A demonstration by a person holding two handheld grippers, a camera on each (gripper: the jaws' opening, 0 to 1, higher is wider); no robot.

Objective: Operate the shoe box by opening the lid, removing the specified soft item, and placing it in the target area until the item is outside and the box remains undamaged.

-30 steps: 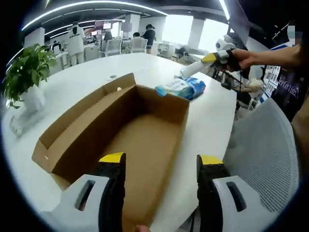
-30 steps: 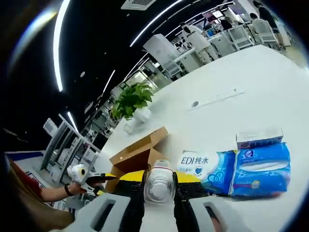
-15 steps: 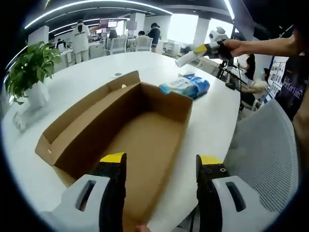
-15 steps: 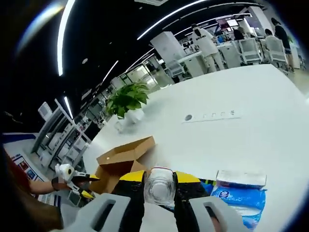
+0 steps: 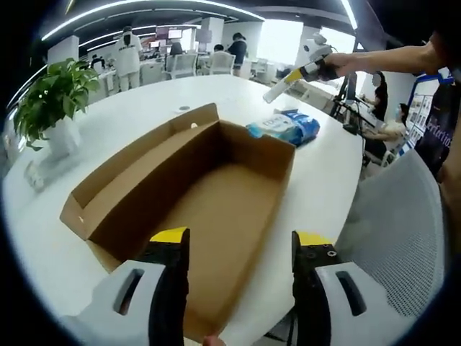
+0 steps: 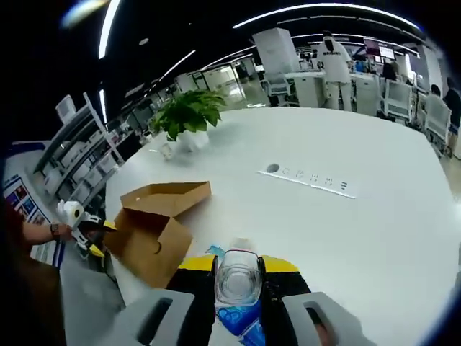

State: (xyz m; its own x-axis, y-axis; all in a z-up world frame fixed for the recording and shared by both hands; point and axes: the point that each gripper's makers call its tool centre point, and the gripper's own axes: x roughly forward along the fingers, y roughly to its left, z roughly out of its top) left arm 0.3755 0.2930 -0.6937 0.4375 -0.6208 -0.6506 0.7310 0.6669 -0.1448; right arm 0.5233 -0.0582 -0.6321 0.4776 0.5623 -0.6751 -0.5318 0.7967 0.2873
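Since a second ago the right tongs (image 6: pixel 238 282) have lifted away from the table (image 6: pixel 374 231). A second ago the blue packs lay spread ahead of them; now only a corner of blue wrapper peeks out just under the clear bottle (image 6: pixel 238 274) clamped between the jaws. In the left gripper view the same tongs (image 5: pixel 288 77) sit higher, out past the far right of the box, arm stretched level above the packs.

The box (image 5: pixel 209 209) stands open, lid flap folded back on the left side, inside bare brown cardboard (no dents or tears that I can make out). The blue tissue packs (image 5: pixel 284 126) lie on the table just beyond the far right corner of the box, close to it; touching or not, cannot tell. So the soft item looks to be out already and set down; judged from this, the removal step is done and the right hand is coming clear of it.

Left tongs (image 5: pixel 241 238): jaws wide apart, holding nothing, poised over the near end of the box and looking down its length. In the right gripper view they (image 6: pixel 97 236) are held low by a hand at the near left end of the box.

A potted plant (image 5: pixel 54 101) stands at the far left of the table, well apart from the box. A mesh chair back (image 5: pixel 392 238) is on the near right.
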